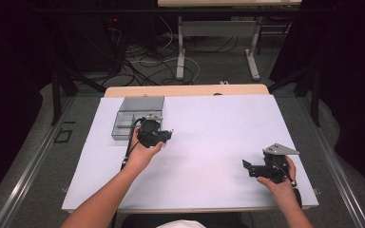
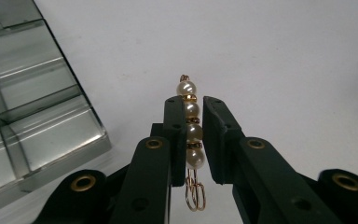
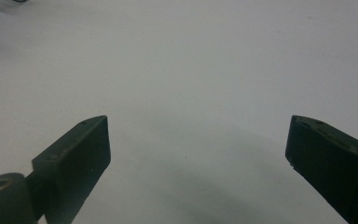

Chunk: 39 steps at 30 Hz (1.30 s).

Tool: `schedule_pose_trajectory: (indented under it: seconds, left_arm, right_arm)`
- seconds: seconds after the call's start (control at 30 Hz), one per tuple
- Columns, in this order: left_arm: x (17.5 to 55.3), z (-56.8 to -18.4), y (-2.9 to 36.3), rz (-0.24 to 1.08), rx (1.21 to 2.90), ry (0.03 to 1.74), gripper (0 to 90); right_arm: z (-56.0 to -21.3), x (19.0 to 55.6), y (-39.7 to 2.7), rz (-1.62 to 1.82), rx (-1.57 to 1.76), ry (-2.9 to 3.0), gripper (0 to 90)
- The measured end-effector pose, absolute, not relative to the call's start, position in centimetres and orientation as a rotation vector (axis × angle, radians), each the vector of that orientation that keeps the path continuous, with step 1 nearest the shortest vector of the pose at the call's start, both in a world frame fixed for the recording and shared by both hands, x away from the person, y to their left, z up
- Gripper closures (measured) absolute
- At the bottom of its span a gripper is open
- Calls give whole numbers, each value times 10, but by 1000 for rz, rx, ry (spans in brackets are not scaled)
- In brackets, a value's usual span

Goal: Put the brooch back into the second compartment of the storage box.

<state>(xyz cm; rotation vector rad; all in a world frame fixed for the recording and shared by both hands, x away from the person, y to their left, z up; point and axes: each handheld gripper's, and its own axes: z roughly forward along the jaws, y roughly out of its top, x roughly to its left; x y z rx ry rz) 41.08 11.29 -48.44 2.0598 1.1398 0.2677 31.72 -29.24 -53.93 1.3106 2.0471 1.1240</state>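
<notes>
A short string of pearl beads [image 2: 192,126] with gold spacers and gold wire hooks at both ends is pinched between the jaws of my left gripper [image 2: 193,105], which is shut on it. The beads hang just above the white tabletop, right of a clear grey compartment box [image 2: 23,107]. In the high view my left gripper [image 1: 168,134] sits beside the box [image 1: 123,124] at the table's far left. My right gripper [image 1: 245,166] rests near the front right, and its jaws [image 3: 198,135] stand wide open over bare white surface with nothing between them.
The box has several small compartments and an open lid [image 1: 142,103] at its back. The white sheet [image 1: 218,128] covers the table. Beyond the far edge are table legs [image 1: 180,52] and cables on the floor.
</notes>
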Motion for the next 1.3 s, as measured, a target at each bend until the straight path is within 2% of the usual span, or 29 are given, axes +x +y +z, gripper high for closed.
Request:
schedule_pose_trajectory:
  seconds: [1.3]
  left_arm:
    - [442, -450, 184, 418, 2009, 1279, 801]
  right_arm:
    - [-539, 323, -285, 1123, 1282, 2062, 61]
